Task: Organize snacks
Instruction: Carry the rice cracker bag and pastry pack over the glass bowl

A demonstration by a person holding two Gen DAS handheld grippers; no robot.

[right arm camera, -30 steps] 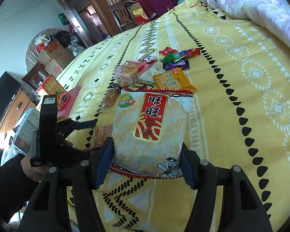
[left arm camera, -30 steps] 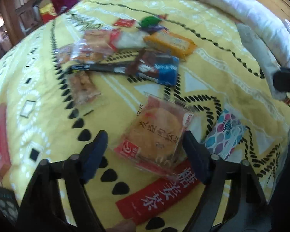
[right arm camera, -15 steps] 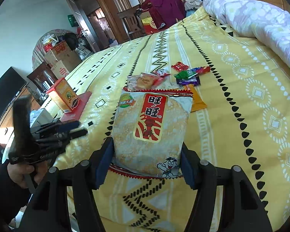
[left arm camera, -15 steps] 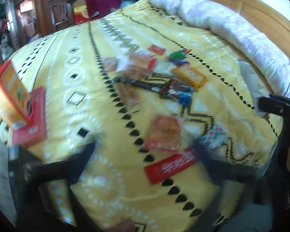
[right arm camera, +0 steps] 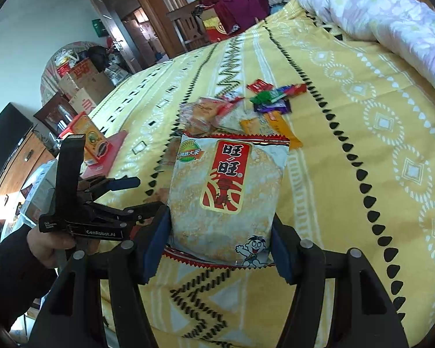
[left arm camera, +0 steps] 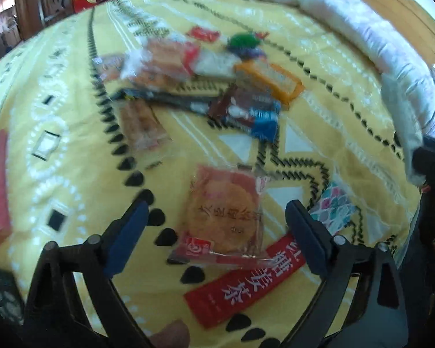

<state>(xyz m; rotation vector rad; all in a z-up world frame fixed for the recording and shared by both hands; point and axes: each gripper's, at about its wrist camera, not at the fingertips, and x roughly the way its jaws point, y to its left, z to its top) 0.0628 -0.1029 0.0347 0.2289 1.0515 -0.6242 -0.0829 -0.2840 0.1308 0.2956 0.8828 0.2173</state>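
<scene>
My right gripper [right arm camera: 221, 242] is shut on a white and red rice-cracker bag [right arm camera: 226, 197] and holds it upright above the yellow bedspread [right arm camera: 362, 133]. My left gripper [left arm camera: 217, 229] is open and hovers over a clear pack with a round orange cake [left arm camera: 223, 217], which lies between the jaws on the bedspread [left arm camera: 72, 174]. It also shows at the left of the right wrist view [right arm camera: 121, 197]. A red sachet [left arm camera: 243, 287] lies just in front of the cake. A heap of mixed snacks [left arm camera: 206, 81] lies farther back, also visible in the right wrist view [right arm camera: 235, 110].
A patterned teal packet [left arm camera: 332, 211] lies right of the cake. A rolled white quilt [right arm camera: 385, 20] runs along the bed's far side. A red book and an orange box [right arm camera: 92, 142] sit at the bed's left edge. Cartons, a chair and doors stand beyond the bed.
My left gripper pulled back and up half a second ago, then came down again over the cake pack. My right gripper keeps the rice-cracker bag and has lifted slightly.
</scene>
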